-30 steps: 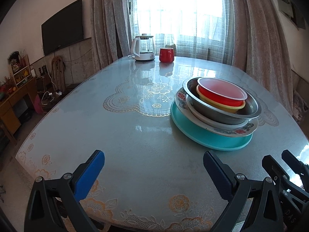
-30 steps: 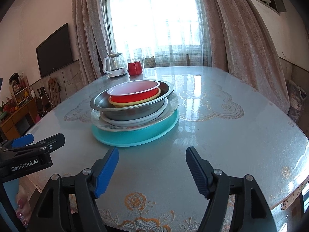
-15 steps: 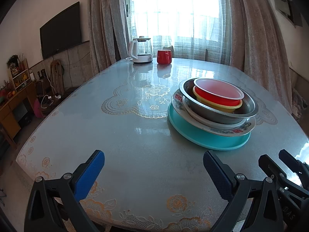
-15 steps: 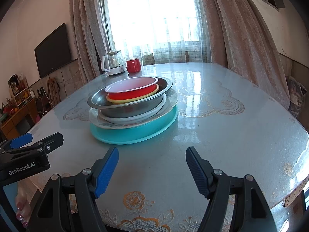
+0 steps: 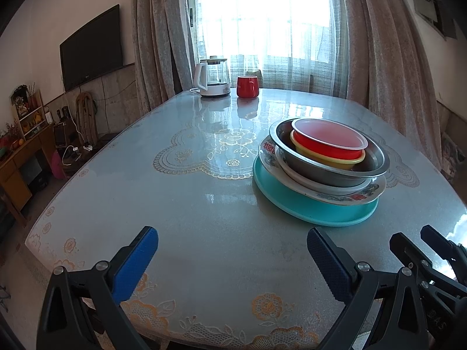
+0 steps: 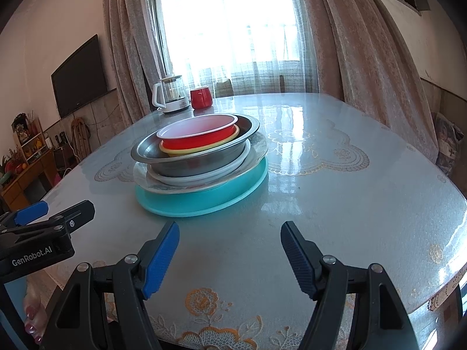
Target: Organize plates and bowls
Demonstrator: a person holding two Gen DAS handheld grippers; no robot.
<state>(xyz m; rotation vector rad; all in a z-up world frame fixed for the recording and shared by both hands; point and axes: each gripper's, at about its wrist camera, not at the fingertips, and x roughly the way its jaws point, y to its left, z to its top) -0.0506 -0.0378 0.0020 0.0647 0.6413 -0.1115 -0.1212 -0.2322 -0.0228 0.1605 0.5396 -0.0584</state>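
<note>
One nested stack stands on the table: a teal plate (image 5: pixel 313 208) (image 6: pixel 204 201) at the bottom, a patterned white plate (image 5: pixel 362 194) on it, then a white dish, a steel bowl (image 5: pixel 329 172) (image 6: pixel 198 163), a yellow bowl and a red bowl (image 5: pixel 329 143) (image 6: pixel 198 138) on top. My left gripper (image 5: pixel 232 250) is open over bare table, nearer than the stack and to its left. My right gripper (image 6: pixel 230 248) is open too, just in front of the stack, nothing between its fingers.
A glass kettle (image 5: pixel 211 77) and a red mug (image 5: pixel 247 86) stand at the table's far end by the curtained window. The table (image 5: pixel 175 204) has a glossy lace-patterned cover. A TV hangs on the left wall; a wooden cabinet stands at far left.
Both views have tilted slightly, so the stack sits a little lower in frame. Both grippers stay open and nothing on the table has moved.
</note>
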